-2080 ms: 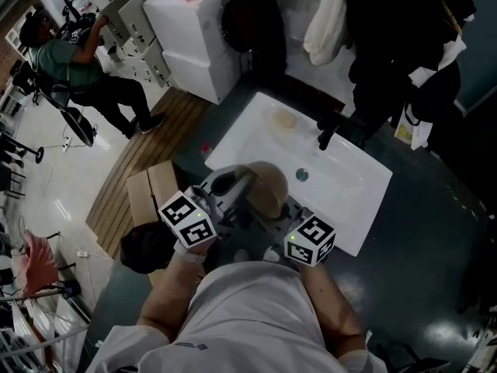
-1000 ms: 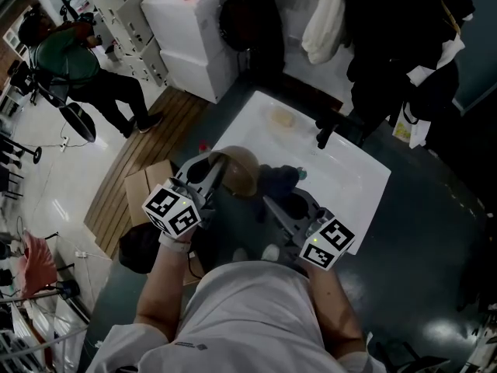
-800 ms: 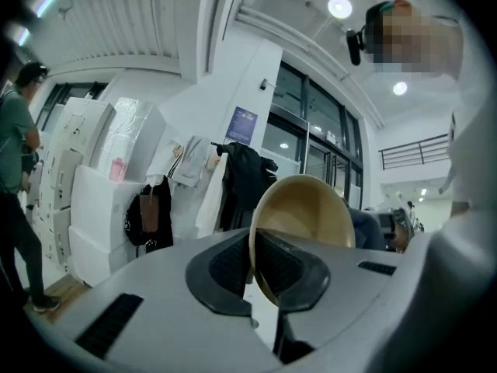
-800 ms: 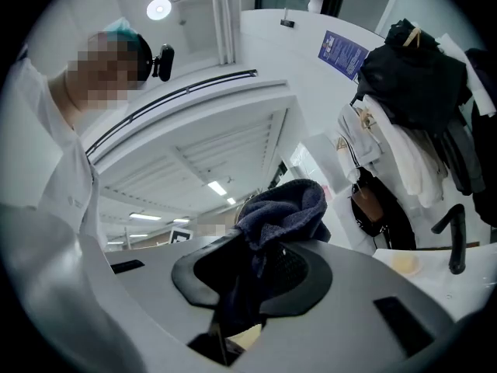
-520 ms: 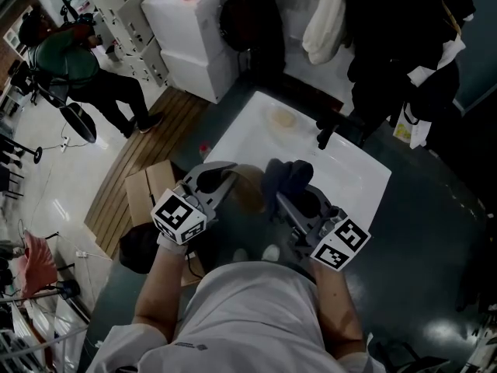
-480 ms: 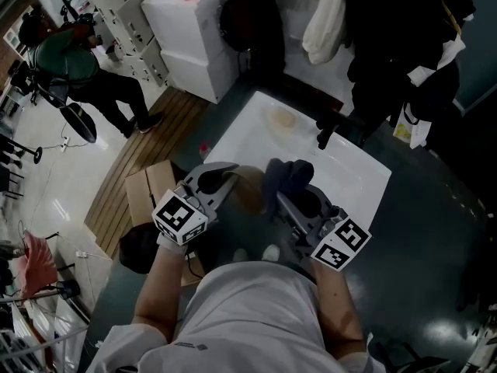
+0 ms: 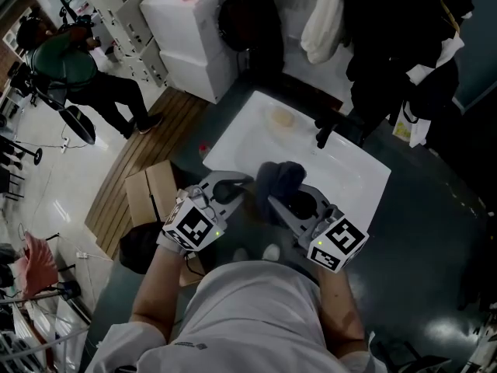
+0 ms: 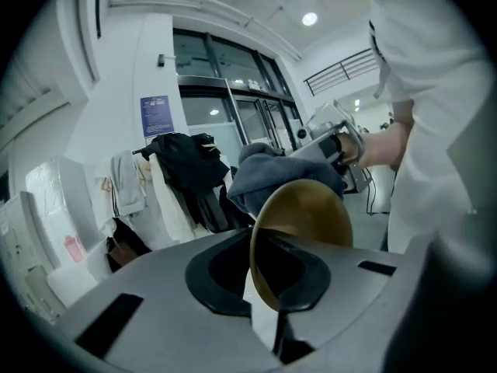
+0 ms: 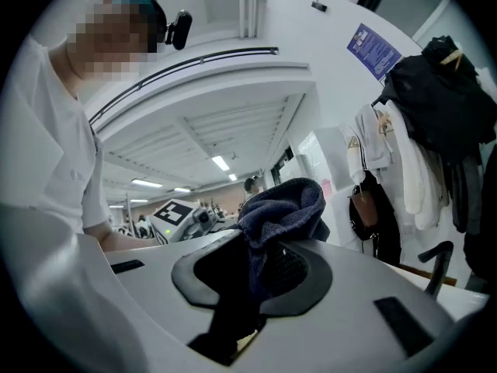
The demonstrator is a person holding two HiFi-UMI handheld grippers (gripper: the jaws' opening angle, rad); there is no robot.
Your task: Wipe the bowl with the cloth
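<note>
My left gripper [image 7: 231, 186] is shut on the rim of a brass-coloured bowl [image 8: 299, 228], held up over the near edge of the white sink [image 7: 248, 123]. In the head view the bowl [image 7: 250, 200] is mostly hidden between the two grippers. My right gripper [image 7: 273, 199] is shut on a dark blue cloth [image 7: 278, 179], which bunches above its jaws [image 9: 283, 212]. In the left gripper view the cloth [image 8: 268, 173] presses against the bowl's far side. Both grippers sit close together, tilted upward.
A black tap [image 7: 326, 130] stands at the sink's far edge, and a tan object [image 7: 281, 118] lies in the basin. Cardboard boxes [image 7: 151, 193] sit on the floor to the left. Dark coats [image 7: 404, 45] hang behind. A person [image 7: 74, 64] is far left.
The two grippers have closed in on each other. The cloth has come down against the bowl, which is now mostly covered in the head view.
</note>
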